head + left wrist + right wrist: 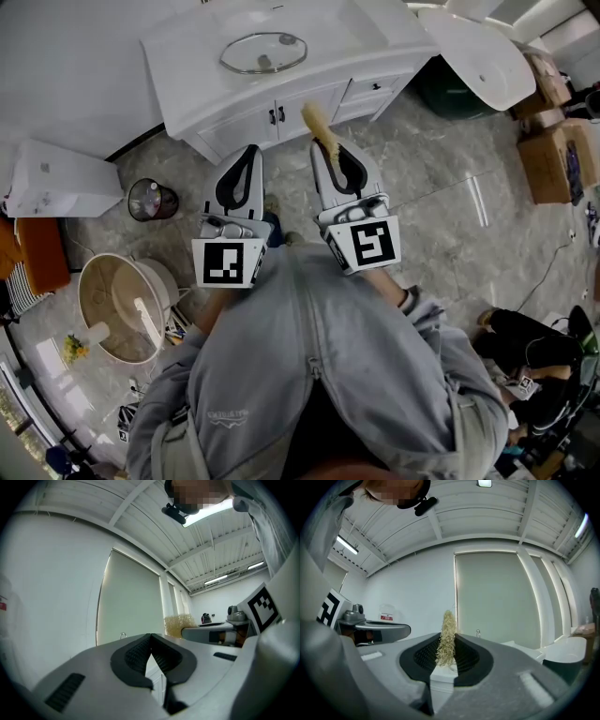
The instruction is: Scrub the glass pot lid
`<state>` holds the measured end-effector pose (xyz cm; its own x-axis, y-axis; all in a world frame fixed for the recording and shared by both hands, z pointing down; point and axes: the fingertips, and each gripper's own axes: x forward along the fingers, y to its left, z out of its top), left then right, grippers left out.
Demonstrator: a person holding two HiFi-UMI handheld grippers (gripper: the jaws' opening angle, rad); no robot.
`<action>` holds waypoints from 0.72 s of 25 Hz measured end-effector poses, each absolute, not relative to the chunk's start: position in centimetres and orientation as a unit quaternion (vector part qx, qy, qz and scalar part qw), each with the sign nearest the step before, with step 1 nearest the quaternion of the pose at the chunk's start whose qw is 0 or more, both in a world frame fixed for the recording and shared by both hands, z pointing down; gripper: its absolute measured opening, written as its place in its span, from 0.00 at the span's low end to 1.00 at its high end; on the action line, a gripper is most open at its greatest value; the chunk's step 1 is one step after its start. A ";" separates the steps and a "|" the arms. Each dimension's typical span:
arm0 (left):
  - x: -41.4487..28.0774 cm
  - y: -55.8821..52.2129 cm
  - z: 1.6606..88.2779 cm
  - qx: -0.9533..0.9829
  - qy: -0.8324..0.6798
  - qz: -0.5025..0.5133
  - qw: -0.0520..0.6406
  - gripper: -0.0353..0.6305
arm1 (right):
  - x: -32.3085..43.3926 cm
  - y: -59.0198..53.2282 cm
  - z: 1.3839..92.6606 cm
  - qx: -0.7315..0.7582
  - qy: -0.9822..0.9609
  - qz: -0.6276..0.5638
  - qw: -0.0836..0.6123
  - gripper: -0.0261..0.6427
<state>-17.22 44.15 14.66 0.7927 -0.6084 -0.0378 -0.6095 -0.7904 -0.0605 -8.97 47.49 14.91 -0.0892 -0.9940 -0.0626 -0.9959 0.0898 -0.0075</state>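
The glass pot lid (263, 52), steel-rimmed with a knob, lies flat on top of a white vanity cabinet (375, 37). Both grippers are held side by side in front of the cabinet doors, short of the lid. My right gripper (323, 148) is shut on a pale straw-coloured fibre scrubber (316, 122), which sticks out beyond the tips toward the cabinet. In the right gripper view the scrubber (447, 637) stands pinched between the black pads. My left gripper (251, 150) is shut with nothing in it; its pads (140, 651) meet at the tip.
A small dark waste bin (152, 199) and a white box (56, 178) stand at the left. A white basin (483, 52) leans at the upper right, with cardboard boxes (553, 159) beyond. A round beige tub (122, 305) sits at lower left. Marble floor lies underfoot.
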 end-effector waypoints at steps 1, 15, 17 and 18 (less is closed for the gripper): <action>-17.2 44.0 14.9 -0.946 0.322 0.007 0.031 0.06 | -9.0 47.3 15.1 -0.674 0.738 0.017 0.024 0.12; -14.2 34.9 15.8 -0.955 0.295 0.004 0.018 0.06 | -6.5 37.6 16.6 -0.683 0.731 0.006 0.015 0.12; -13.5 32.8 15.9 -0.956 0.291 0.002 0.023 0.06 | -6.1 35.2 16.6 -0.682 0.731 0.006 0.014 0.12; -13.2 31.7 16.0 -0.957 0.290 0.001 0.023 0.06 | -5.9 34.1 16.5 -0.681 0.732 0.008 0.016 0.12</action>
<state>-13.19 31.73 15.99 0.8323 -0.5541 -0.0149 -0.5542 -0.8312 -0.0442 -5.91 34.07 16.52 -0.0725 -0.9968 -0.0339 -0.9973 0.0729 -0.0100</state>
